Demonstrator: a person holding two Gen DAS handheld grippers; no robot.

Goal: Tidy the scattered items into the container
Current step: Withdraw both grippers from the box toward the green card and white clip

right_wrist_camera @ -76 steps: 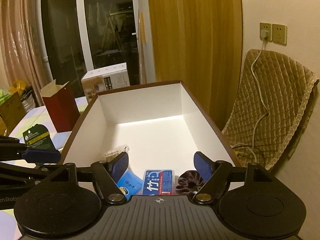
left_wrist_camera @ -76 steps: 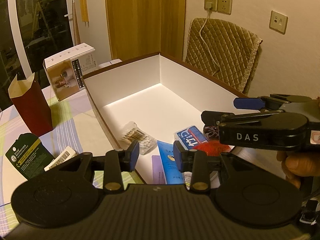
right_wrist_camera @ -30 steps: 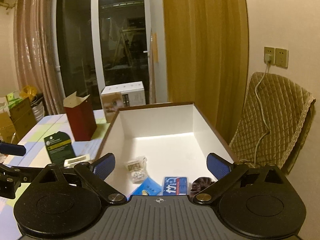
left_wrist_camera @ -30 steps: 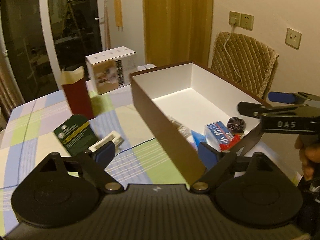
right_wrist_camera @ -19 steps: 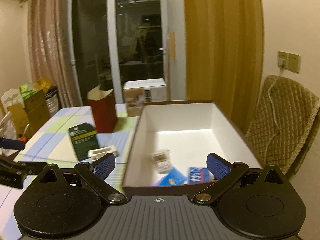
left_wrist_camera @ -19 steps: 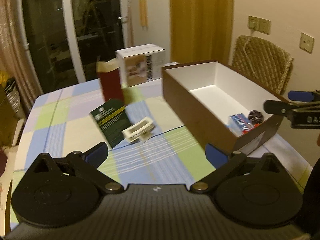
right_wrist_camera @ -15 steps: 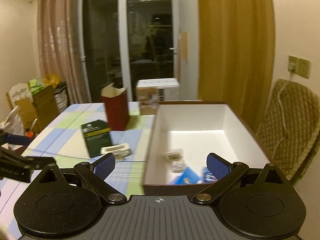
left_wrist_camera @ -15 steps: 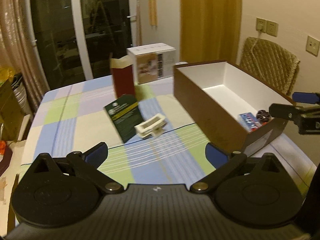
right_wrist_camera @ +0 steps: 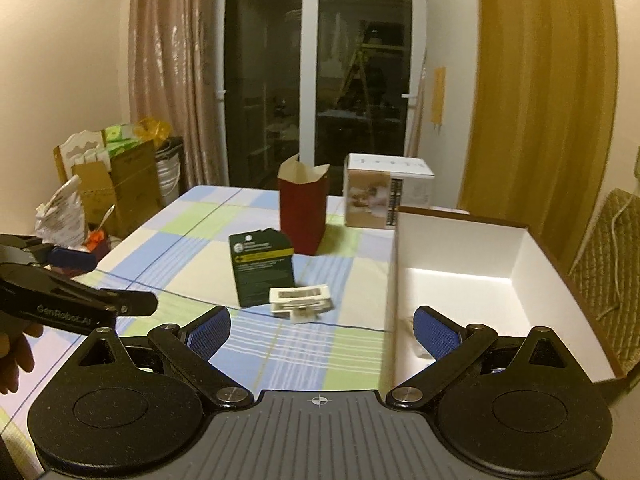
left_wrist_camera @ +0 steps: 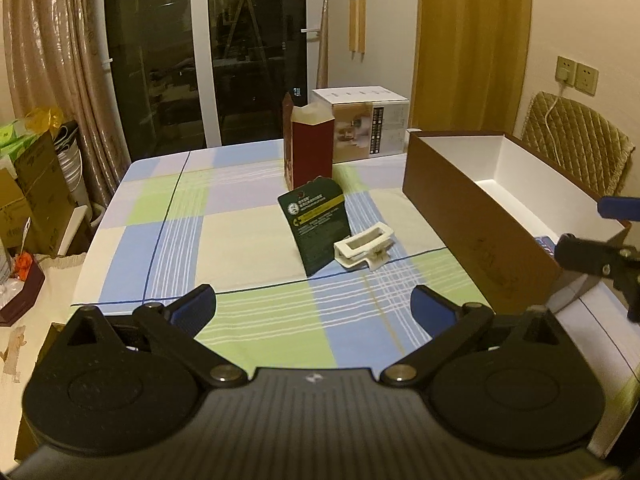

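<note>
The brown container (left_wrist_camera: 472, 216) with a white inside stands at the table's right; it also shows in the right wrist view (right_wrist_camera: 460, 280). A dark green packet (left_wrist_camera: 318, 220) and a white hair clip (left_wrist_camera: 365, 249) lie on the checked tablecloth left of it; both show in the right wrist view, the packet (right_wrist_camera: 262, 266) and the clip (right_wrist_camera: 301, 300). My left gripper (left_wrist_camera: 313, 309) is open and empty, held back above the table's near part. My right gripper (right_wrist_camera: 322, 330) is open and empty, near the container's front corner.
A dark red paper carton (left_wrist_camera: 308, 148) and a white product box (left_wrist_camera: 362, 122) stand at the table's far side. A quilted chair (left_wrist_camera: 576, 144) is behind the container. Cardboard boxes and bags (right_wrist_camera: 112, 184) sit on the floor at left.
Both grippers have drawn back and up from inside the container and swung left. My left gripper has opened wide. The packet and clip have come into the middle of both views.
</note>
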